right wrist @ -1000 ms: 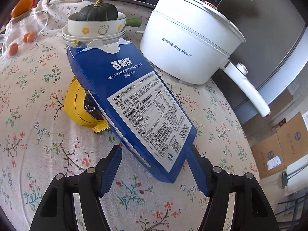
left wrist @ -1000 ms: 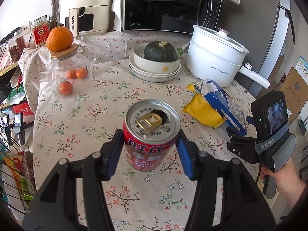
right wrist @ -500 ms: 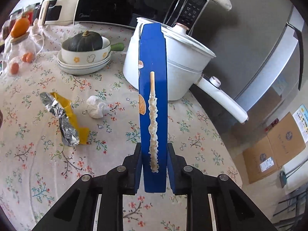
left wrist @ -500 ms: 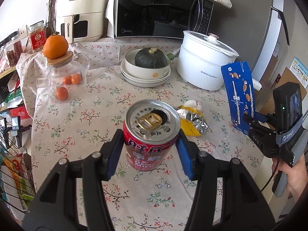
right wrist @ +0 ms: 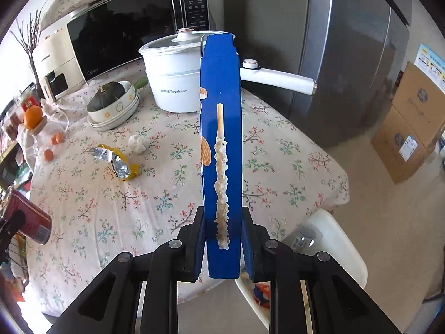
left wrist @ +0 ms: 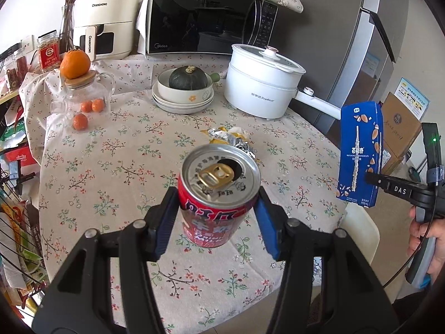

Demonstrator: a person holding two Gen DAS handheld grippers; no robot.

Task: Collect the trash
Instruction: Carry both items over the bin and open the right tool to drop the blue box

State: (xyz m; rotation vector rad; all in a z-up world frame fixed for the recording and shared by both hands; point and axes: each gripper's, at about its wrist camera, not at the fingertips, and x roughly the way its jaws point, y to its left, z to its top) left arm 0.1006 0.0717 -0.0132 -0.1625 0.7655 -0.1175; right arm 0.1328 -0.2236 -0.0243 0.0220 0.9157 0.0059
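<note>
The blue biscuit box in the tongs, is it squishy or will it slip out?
The blue biscuit box probably weighs little: its top flap is torn open. It looks fairly stiff; the right tongs pinch its narrow sides and the walls stay straight. Thin card could still cave in under a harder squeeze. Held near its bottom end, it might swing or tip.

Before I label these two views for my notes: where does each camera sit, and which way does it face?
Left wrist: on the left gripper, looking down over the floral table towards the microwave; its own fingers clamp a red can; a hand with the right gripper shows at the right edge.
Right wrist: on the right gripper, facing the white pot and fridge; its fingers pinch a blue box.
Shared: table, pot, foil wrapper, can, box.
</note>
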